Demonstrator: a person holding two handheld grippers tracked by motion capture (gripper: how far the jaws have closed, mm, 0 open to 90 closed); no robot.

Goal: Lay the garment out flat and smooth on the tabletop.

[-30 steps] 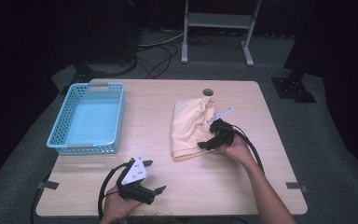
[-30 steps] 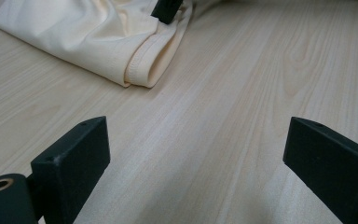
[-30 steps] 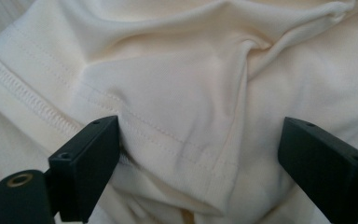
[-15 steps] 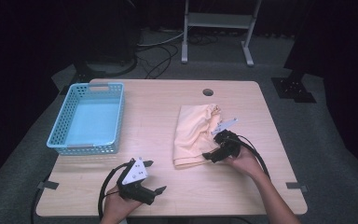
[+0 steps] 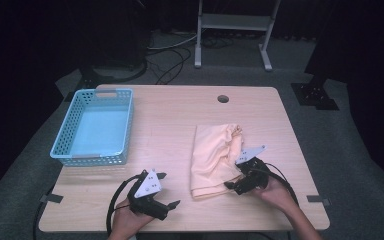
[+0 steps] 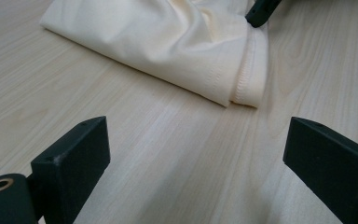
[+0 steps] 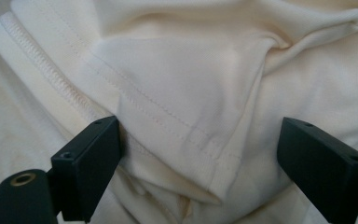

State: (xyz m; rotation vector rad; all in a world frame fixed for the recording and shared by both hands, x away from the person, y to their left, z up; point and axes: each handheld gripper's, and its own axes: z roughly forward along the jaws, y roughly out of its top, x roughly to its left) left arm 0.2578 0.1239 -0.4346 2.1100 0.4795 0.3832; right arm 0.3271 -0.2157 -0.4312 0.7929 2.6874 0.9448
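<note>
A cream cloth [image 5: 214,156] lies folded and rumpled on the wooden table [image 5: 180,115], right of centre. My right gripper [image 5: 231,184] is at the cloth's near right corner, its jaws pointing left onto the fabric. In the right gripper view it [image 7: 200,149] is open, with a stitched hem of the cloth [image 7: 177,84] lying between the wide-spread jaws. My left gripper [image 5: 168,190] rests near the front edge, left of the cloth. It [image 6: 196,158] is open over bare wood, with the cloth's near corner [image 6: 182,42] ahead of it.
A light blue plastic basket [image 5: 96,127] stands empty at the table's left. A round cable hole [image 5: 223,98] sits near the far edge. A metal stand [image 5: 232,30] and cables lie on the floor beyond. The right gripper's jaw tip [image 6: 262,10] touches the cloth.
The right gripper has come toward the front edge along the cloth's right side, and the cloth has shifted nearer with it. The left gripper has stayed put.
</note>
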